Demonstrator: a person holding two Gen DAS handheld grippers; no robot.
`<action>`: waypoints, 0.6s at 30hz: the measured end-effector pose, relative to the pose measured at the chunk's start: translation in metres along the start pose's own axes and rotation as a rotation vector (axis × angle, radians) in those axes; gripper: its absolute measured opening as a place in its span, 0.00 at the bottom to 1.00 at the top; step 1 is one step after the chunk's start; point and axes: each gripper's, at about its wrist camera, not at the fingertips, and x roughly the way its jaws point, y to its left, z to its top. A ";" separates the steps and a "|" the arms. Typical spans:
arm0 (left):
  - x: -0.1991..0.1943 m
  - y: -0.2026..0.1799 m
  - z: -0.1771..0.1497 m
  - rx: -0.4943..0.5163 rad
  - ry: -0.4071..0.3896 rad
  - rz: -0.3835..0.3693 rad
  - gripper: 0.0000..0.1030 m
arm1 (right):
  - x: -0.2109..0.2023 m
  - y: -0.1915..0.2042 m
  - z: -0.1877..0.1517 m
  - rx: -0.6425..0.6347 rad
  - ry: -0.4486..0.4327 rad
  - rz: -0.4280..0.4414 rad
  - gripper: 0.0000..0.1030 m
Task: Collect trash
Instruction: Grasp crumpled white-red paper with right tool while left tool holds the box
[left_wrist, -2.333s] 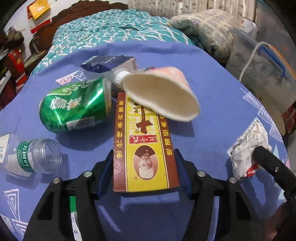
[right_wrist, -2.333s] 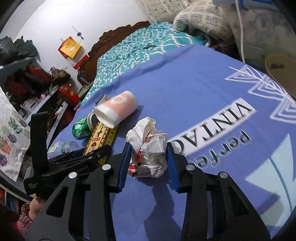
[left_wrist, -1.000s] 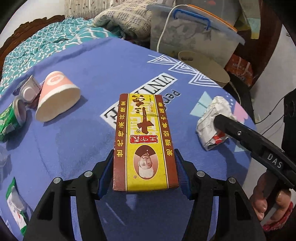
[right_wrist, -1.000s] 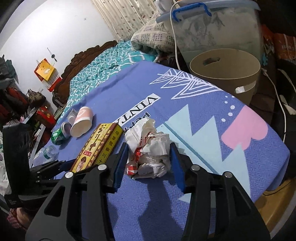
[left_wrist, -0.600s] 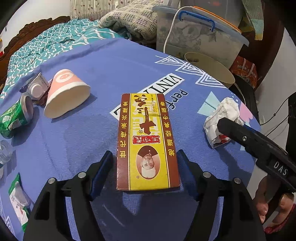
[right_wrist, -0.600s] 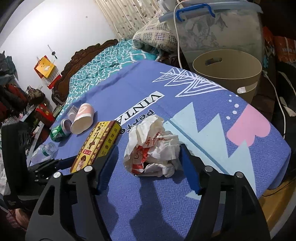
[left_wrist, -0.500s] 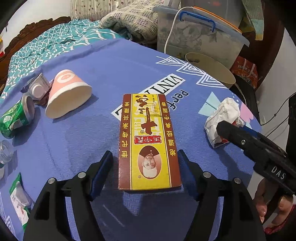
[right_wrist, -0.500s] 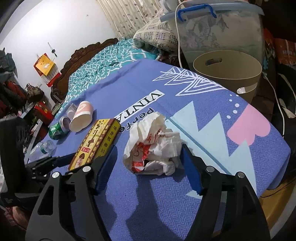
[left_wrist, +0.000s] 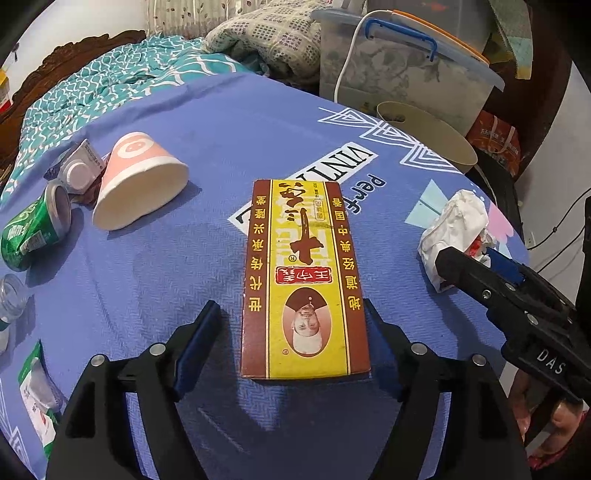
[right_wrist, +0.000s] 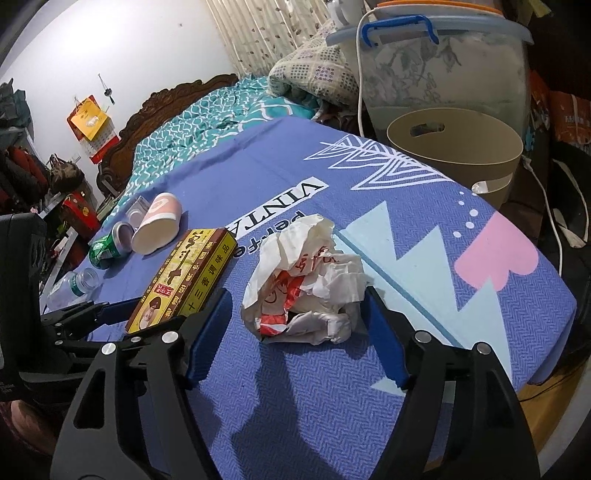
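A yellow and brown carton box (left_wrist: 304, 280) lies flat on the blue table cloth (left_wrist: 240, 122). My left gripper (left_wrist: 291, 343) is open, its jaws on either side of the box's near end, not pressing it. A crumpled white and red paper wrapper (right_wrist: 306, 284) lies on the cloth between the open jaws of my right gripper (right_wrist: 295, 328). The box also shows in the right wrist view (right_wrist: 181, 280), and the wrapper in the left wrist view (left_wrist: 454, 229). A tan waste bin (right_wrist: 458, 155) stands beyond the table's far edge.
A pink paper cup (left_wrist: 136, 181), a green can (left_wrist: 33, 229), a small carton (left_wrist: 74, 170), a clear plastic bottle (left_wrist: 9, 299) and a green packet (left_wrist: 37, 391) lie at the left. A lidded storage tub (right_wrist: 443, 55) stands behind the bin. A bed lies beyond.
Both grippers carried their items toward the table's bin-side end, set them down and opened. The box and the wrapper now rest on the cloth, released.
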 end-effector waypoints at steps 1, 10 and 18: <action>0.000 0.000 0.000 0.001 -0.001 0.000 0.70 | 0.000 0.000 0.000 0.000 0.001 0.000 0.71; 0.000 0.005 -0.001 -0.029 -0.002 -0.006 0.76 | 0.001 0.000 0.000 -0.017 -0.006 0.000 0.72; -0.002 -0.002 0.003 0.009 -0.021 -0.017 0.54 | 0.005 0.008 0.002 -0.102 -0.008 -0.013 0.44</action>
